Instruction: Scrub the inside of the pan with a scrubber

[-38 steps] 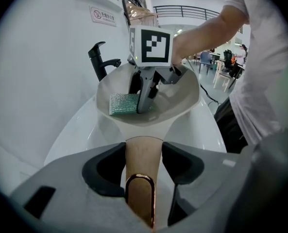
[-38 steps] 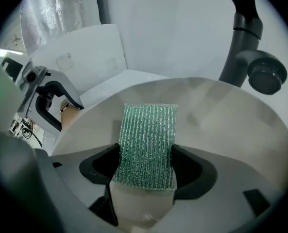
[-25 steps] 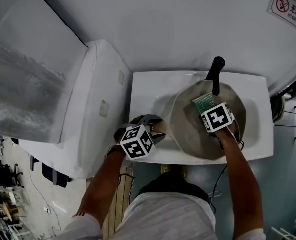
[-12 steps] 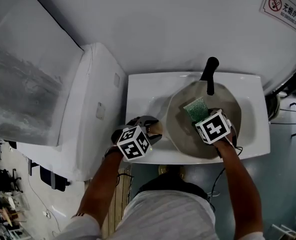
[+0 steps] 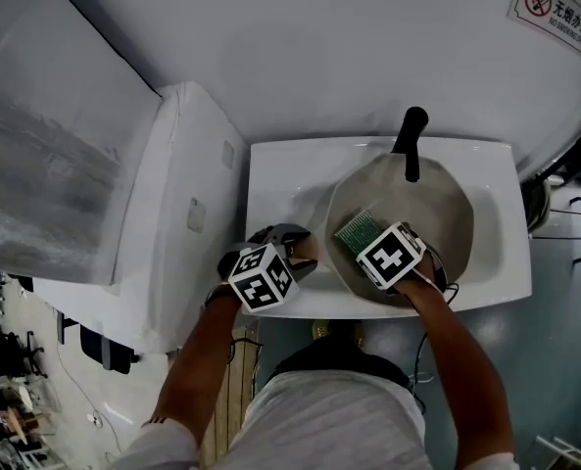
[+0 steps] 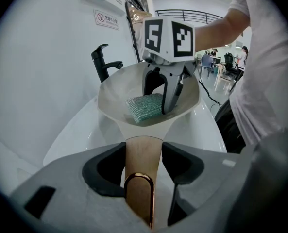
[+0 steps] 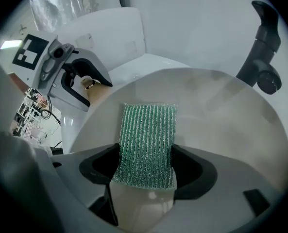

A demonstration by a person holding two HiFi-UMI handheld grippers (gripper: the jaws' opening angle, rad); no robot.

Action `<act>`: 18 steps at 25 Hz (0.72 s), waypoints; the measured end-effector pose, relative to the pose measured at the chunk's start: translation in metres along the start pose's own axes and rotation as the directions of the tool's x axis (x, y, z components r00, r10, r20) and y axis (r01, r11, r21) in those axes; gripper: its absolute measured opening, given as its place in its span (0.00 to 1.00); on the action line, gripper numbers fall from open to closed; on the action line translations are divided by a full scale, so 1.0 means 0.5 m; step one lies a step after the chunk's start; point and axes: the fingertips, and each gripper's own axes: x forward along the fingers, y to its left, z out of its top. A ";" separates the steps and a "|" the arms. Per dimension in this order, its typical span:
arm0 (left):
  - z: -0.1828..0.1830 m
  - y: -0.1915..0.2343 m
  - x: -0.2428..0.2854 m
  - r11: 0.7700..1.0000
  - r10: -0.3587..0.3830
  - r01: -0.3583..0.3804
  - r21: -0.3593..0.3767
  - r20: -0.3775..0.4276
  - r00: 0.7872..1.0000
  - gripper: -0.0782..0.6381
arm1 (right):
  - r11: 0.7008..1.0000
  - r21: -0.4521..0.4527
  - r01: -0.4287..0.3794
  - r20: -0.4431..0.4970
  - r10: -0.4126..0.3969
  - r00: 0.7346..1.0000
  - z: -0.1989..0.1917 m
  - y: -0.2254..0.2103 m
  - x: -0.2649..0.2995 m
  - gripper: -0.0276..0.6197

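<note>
Mid-scrub, I'd say: L hand-held gripper (image 5: 305, 253) clamps pan handle (image 6: 143, 169); R hand-held gripper (image 5: 368, 246) pinches scrubber (image 7: 147, 140) inside pan (image 5: 437, 204); scrubbing prob. unfinished.

Bright, even indoor light; both gripper views are fisheye-warped with dark corners.

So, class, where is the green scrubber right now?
In the head view, the scrubber is inside the pan, at its left side near the pan handle, clamped in the right claw.
</note>
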 end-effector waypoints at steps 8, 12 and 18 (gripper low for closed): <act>0.000 0.000 0.000 1.000 0.004 -0.004 0.000 0.006 1.000 0.45 | 0.997 0.020 0.070 -0.093 -0.068 0.993 -0.062 -0.062 -0.004 0.57; -0.001 0.000 0.000 1.000 0.001 -0.001 0.001 0.007 1.000 0.45 | 0.992 0.039 0.120 -0.113 -0.115 0.987 -0.085 -0.100 -0.022 0.57; -0.001 0.000 0.000 1.000 0.001 -0.001 0.003 0.012 1.000 0.45 | 0.987 0.052 0.151 -0.089 -0.146 0.985 -0.081 -0.116 -0.061 0.57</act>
